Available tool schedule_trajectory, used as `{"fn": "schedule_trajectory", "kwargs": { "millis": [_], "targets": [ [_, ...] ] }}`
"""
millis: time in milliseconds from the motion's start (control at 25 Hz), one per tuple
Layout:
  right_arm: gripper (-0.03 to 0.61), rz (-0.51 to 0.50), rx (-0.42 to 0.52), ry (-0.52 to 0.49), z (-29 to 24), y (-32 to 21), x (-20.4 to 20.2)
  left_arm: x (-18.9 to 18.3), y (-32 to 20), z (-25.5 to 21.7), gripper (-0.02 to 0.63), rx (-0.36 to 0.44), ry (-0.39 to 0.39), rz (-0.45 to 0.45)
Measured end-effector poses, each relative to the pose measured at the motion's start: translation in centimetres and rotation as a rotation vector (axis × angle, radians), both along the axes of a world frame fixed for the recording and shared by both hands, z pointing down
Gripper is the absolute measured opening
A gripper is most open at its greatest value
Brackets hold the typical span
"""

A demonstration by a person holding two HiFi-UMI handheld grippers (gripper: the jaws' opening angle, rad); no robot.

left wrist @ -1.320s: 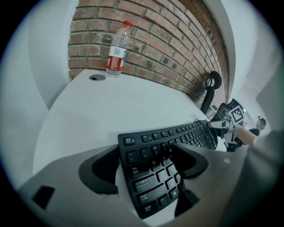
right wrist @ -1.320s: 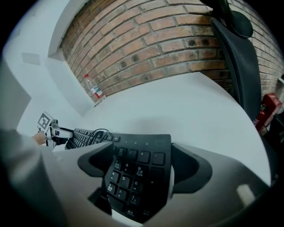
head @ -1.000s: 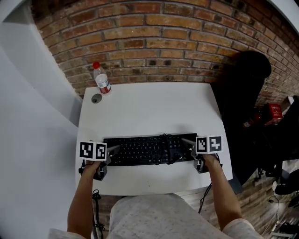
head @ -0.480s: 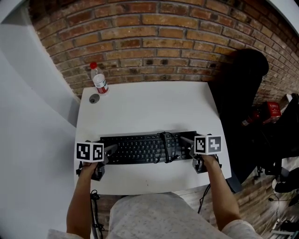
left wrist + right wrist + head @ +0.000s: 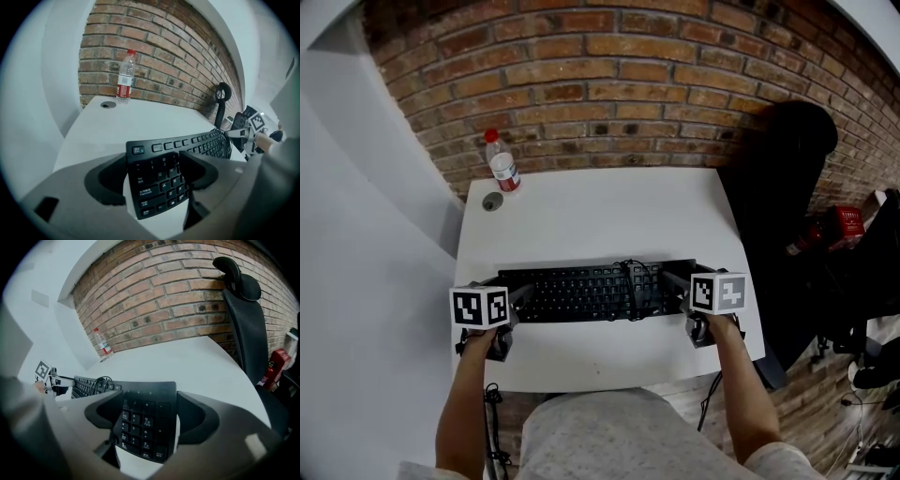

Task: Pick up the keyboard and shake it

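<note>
The black keyboard (image 5: 591,292) runs left to right over the near part of the white table (image 5: 600,211), its coiled cable (image 5: 633,279) lying on the keys. My left gripper (image 5: 520,298) clasps its left end and my right gripper (image 5: 673,286) its right end. In the left gripper view the keyboard's end (image 5: 159,180) fills the gap of the left gripper (image 5: 154,174), both jaws against its edges. In the right gripper view the number-pad end (image 5: 143,420) sits the same way in the right gripper (image 5: 146,417). The keyboard hangs just above the table.
A water bottle (image 5: 502,164) with a red cap stands at the table's far left corner beside a round cable hole (image 5: 493,201). A brick wall (image 5: 619,84) rises behind the table. A black office chair (image 5: 787,178) and a red extinguisher (image 5: 846,225) stand to the right.
Both grippers have risen a little with the keyboard between them. It now sits slightly farther up in the head view and off the table.
</note>
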State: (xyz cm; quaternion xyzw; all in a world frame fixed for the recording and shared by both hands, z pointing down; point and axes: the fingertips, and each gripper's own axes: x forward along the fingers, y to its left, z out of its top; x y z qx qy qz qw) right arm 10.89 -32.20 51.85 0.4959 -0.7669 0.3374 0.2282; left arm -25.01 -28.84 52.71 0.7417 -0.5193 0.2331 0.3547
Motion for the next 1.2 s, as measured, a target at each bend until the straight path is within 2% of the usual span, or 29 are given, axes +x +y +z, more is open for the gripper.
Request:
{"fn": "schedule_trajectory", "kwargs": {
  "millis": [280,720,1200],
  "targets": [
    [0.367,-0.014,0.061,0.008,-1.3,-0.7,-0.7,-0.8,-0.8,-1.2,0.339,0.071,-0.032,-0.035],
    [0.360,-0.037,0.155,0.020,-3.4,-1.8,-1.3,-1.3,-2.1,-2.9,0.337,0.190,-0.036,-0.049],
    [0.357,-0.084,0.284,0.038,-5.4,-2.7,-1.8,-1.6,-3.1,-4.5,0.337,0.254,-0.012,-0.076]
  ]
}}
